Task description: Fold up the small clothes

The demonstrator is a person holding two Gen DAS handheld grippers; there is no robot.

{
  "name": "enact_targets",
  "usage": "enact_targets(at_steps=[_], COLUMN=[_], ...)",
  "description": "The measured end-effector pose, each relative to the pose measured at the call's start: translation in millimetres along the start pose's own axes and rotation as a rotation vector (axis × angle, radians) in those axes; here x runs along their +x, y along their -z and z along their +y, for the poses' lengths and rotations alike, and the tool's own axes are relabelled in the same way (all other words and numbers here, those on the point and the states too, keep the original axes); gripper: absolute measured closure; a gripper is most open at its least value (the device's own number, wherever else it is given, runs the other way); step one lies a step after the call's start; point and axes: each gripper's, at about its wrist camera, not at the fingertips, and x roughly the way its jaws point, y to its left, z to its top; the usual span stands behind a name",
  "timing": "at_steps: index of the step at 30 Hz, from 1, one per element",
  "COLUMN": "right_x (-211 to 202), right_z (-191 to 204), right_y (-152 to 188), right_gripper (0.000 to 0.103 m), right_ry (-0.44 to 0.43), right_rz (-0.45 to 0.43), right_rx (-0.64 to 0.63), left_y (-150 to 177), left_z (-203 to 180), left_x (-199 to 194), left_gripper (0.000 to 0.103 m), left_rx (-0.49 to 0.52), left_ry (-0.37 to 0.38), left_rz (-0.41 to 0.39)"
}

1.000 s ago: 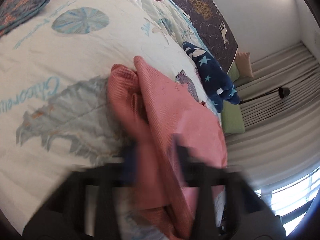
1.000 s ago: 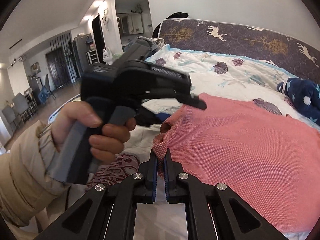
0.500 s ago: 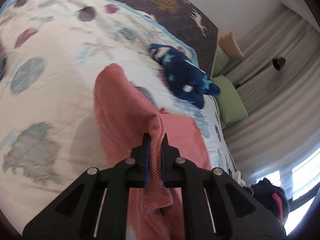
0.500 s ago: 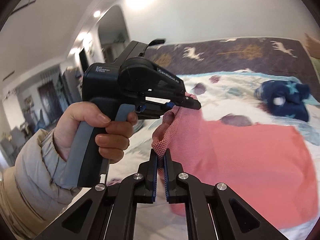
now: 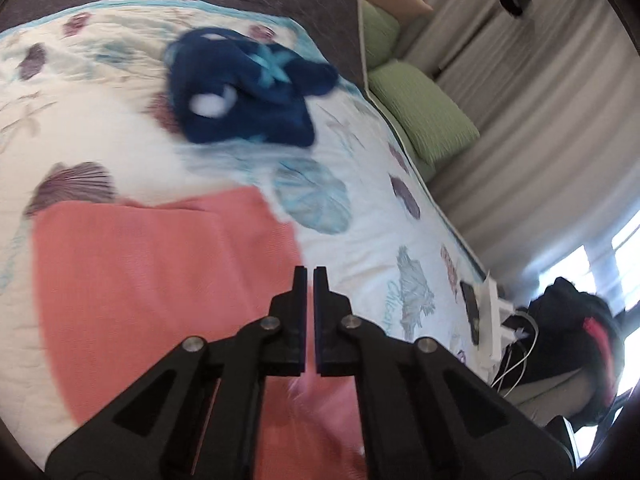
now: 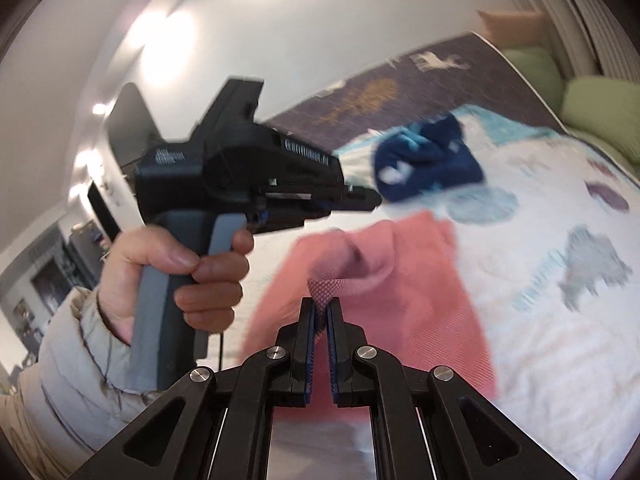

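Right gripper (image 6: 321,312) is pinching a raised fold of the pink cloth (image 6: 400,280) lying on the patterned bedspread (image 6: 560,320), just below the navy star garment (image 6: 424,164) — left gripper (image 5: 310,276) is hovering over it, fingers together, nothing between them.

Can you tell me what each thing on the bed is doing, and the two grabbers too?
Left gripper: shut, holding nothing.
Right gripper: shut on a corner of the pink cloth.
Pink cloth: spread on the bed, one corner lifted and bunched.
Blue starry garment: crumpled, unfolded, lying beyond the pink cloth.
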Motion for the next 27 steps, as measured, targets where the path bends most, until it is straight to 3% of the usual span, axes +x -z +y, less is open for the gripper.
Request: enact_targets(at_steps=[5, 9, 11, 13, 16, 21, 23, 27], right_x=[1, 5, 5, 0, -9, -8, 4, 44], right_z=[-24, -38, -47, -54, -66, -89, -91, -95], right_y=[13, 19, 22, 22, 17, -14, -32, -62], right_gripper=[0.098, 0.095, 0.084, 0.071, 0.062, 0.058, 0.055, 0.051], right_ry=[-0.002, -0.049, -0.089, -0.115, -0.152, -0.203, -0.215, -0.273], right_rz=[0.043, 0.09, 0.108, 0.114, 0.114, 0.181, 0.237, 0.357], right_rx=[0.03, 0.066, 0.102, 0.125, 0.149, 0.196, 0.187, 0.192], left_y=[10, 14, 21, 36, 74, 130, 146, 154], left_z=[-21, -15, -3, 8, 21, 6, -13, -44], left_x=[22, 1, -18, -39, -65, -84, -81, -56], left_gripper=[0.1, 0.094, 0.07, 0.057, 0.056, 0.056, 0.054, 0.051], left_rx=[0.066, 0.091, 0.082, 0.077, 0.082, 0.143, 0.212, 0.367], left_ry=[-0.045, -0.132, -0.174, -0.209, -0.24, -0.198, -0.185, -0.26], left_rz=[0.061, 0.017, -0.012, -0.05, -0.066, -0.038, -0.026, -0.036])
